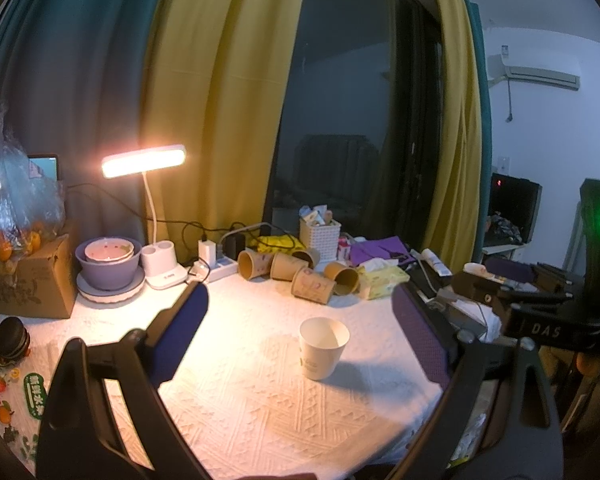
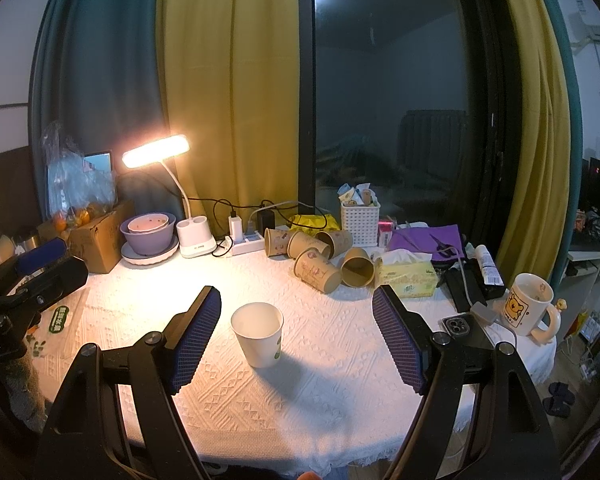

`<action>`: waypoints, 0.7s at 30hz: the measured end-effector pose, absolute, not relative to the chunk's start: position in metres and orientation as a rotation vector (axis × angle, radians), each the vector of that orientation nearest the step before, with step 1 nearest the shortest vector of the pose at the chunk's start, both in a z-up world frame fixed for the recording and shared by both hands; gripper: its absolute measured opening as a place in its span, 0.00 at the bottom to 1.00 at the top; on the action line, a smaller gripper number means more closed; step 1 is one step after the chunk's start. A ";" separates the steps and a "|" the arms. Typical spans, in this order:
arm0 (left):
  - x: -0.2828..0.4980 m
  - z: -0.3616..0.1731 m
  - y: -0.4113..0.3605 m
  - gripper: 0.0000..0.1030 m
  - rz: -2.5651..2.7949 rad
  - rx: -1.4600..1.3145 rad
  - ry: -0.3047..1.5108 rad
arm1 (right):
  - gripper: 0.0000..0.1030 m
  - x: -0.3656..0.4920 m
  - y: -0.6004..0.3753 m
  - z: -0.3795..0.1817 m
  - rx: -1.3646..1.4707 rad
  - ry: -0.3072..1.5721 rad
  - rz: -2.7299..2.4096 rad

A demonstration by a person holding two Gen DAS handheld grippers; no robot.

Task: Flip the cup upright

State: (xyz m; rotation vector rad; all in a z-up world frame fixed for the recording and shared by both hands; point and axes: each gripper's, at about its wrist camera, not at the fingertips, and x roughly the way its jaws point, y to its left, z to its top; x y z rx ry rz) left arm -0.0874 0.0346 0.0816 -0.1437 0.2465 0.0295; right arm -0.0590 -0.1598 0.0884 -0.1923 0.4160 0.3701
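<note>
**White paper cup upright on the cloth: stock and handling note**

Left wrist view
- My left gripper (image 1: 300, 320): blue-padded jaws spread wide, holding nothing
- One white paper cup with a green mark (image 1: 323, 347): standing mouth-up on the white embossed tablecloth (image 1: 260, 408), between and beyond my pads, touching neither
- My judgement: the flip looks finished; the good move now is to draw back straight, keeping the pads off the light rim
- Brown paper cups lying on their sides (image 1: 300, 274): five, heaped at the back
- My right gripper (image 1: 500, 280): at the right edge; I cannot tell its jaw state here

Right wrist view
- My right gripper (image 2: 296, 336): jaws wide, empty, the white cup nearer its left pad
- Same brown cups: five
- Yellow tissue box (image 2: 406, 276): one
- White mug with a cartoon bear (image 2: 530, 308): one
- Lit white desk lamp (image 2: 156, 152): one
</note>
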 end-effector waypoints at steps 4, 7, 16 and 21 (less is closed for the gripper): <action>-0.088 0.081 0.035 0.91 0.031 -0.143 0.247 | 0.78 -0.059 -0.159 0.088 -0.193 0.417 0.370; -0.088 0.081 0.035 0.91 0.031 -0.143 0.248 | 0.79 -0.060 -0.159 0.085 -0.193 0.419 0.371; -0.087 0.081 0.034 0.91 0.031 -0.144 0.248 | 0.79 -0.060 -0.158 0.085 -0.193 0.419 0.371; -0.087 0.081 0.034 0.91 0.031 -0.144 0.248 | 0.79 -0.059 -0.158 0.086 -0.194 0.420 0.371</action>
